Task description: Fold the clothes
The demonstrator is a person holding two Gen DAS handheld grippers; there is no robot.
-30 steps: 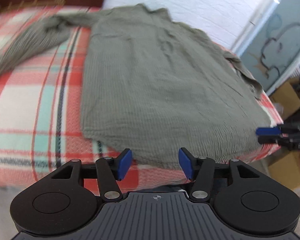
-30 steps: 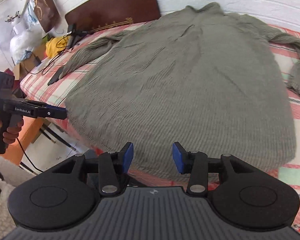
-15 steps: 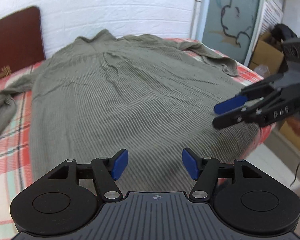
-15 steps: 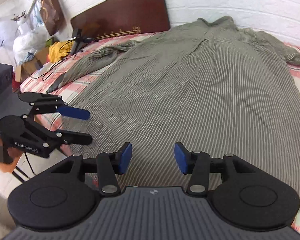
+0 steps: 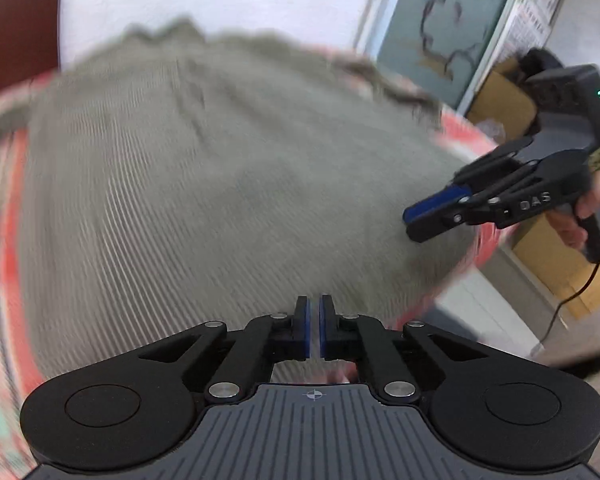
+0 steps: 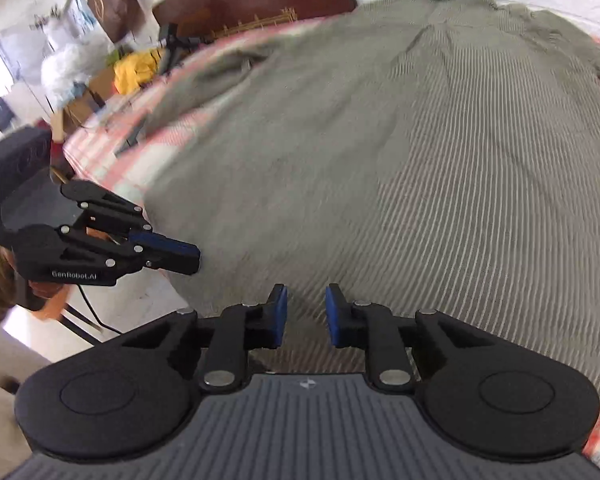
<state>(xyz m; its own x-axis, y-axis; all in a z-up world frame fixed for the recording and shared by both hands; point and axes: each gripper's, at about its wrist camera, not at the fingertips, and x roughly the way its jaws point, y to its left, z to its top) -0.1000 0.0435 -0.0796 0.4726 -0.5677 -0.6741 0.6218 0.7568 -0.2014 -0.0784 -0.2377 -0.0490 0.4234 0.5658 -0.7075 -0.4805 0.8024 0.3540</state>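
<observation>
Both grippers have just been closing over the grey-green shirt [image 6: 440,168], spread flat on the plaid bed [image 5: 4,220]: left gripper [image 5: 314,320] nearly shut, right gripper [image 6: 306,312] narrowly parted, no fabric visibly pinched.

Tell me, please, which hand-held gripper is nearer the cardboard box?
Right. The right hand-held gripper is at the shirt's corner toward the cardboard box; the left hand-held gripper, farther along the hem. Both jaws just closed further; grip unclear.
</observation>
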